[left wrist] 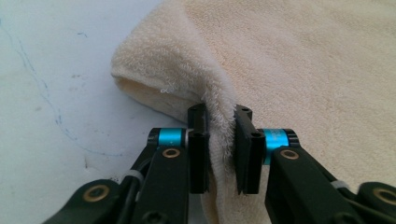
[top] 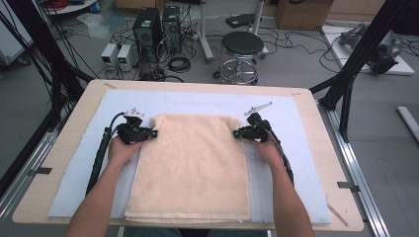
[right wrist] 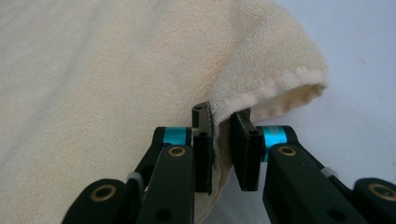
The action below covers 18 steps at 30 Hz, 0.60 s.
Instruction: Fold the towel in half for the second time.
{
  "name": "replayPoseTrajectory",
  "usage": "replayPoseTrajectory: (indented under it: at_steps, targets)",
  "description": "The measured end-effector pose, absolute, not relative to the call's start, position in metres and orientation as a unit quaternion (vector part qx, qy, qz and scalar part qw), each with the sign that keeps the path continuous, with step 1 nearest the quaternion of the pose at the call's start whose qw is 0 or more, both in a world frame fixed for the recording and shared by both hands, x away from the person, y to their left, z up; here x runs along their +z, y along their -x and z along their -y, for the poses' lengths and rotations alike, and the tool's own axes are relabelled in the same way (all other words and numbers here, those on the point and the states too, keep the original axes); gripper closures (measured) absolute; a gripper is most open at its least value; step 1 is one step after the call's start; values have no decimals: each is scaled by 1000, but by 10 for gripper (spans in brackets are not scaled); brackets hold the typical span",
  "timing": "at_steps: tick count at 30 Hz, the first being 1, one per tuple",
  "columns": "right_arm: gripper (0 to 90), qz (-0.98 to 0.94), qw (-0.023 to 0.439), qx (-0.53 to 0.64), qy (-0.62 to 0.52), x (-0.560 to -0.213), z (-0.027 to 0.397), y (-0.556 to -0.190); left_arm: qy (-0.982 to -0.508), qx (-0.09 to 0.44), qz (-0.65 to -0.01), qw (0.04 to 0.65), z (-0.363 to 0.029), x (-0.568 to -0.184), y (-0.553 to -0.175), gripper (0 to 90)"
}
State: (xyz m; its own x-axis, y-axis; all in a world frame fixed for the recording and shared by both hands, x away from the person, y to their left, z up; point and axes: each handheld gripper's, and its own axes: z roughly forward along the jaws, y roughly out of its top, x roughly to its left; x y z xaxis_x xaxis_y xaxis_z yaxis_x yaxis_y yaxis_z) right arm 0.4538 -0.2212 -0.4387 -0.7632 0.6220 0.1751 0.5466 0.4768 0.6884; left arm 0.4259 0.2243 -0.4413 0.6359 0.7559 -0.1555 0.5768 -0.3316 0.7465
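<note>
On the bench [top: 74, 118], a cream towel [top: 192, 163] lies folded flat over a pale blue mat [top: 281, 148], its near edge close to my side and its far corners under my hands. My left tool [top: 154, 133] pinches the far left corner, and my left gripper view shows the terry edge [left wrist: 219, 121] gathered into a ridge and squeezed between the two black jaws, the corner [left wrist: 140, 74] puffed up off the mat [left wrist: 56, 93] beside them. My right tool [top: 237, 133] does the same at the far right corner; my right gripper view shows the hemmed edge [right wrist: 252, 95] bunched between its jaws, the corner curling over the mat [right wrist: 355, 70]. Both tools are narrow, closed on cloth.

Nothing lies on the towel or between my hands. Faint blue pen lines [left wrist: 46, 102] mark the mat at the left. Beyond the bench stand a round black stool [top: 242, 47], two computer towers [top: 155, 27] and small grey boxes [top: 116, 54] amid tangled cables on the floor, with a cardboard box [top: 301, 12] farther back. Black frame posts [top: 365, 49] rise at the right. I can read no writing or brand marks anywhere.
</note>
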Motion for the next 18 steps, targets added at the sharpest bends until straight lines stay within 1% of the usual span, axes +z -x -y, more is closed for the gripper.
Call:
replayPoseTrajectory:
  at_steps: [4, 8, 11, 18]
  targets:
    - [824, -856, 46, 382, -344, -438, 222, -453, -804, 106, -416, 411, -228, -440, -426, 812]
    - [827, -857, 58, 388, -335, -433, 222, -451, -806, 114, -411, 411, -230, -437, -425, 818]
    - [829, -854, 56, 395, -332, -430, 224, -450, -803, 114, -408, 419, -232, -434, -423, 821]
    - [829, -849, 62, 428, -304, -410, 226, -438, -798, 132, -375, 453, -238, -408, -408, 825]
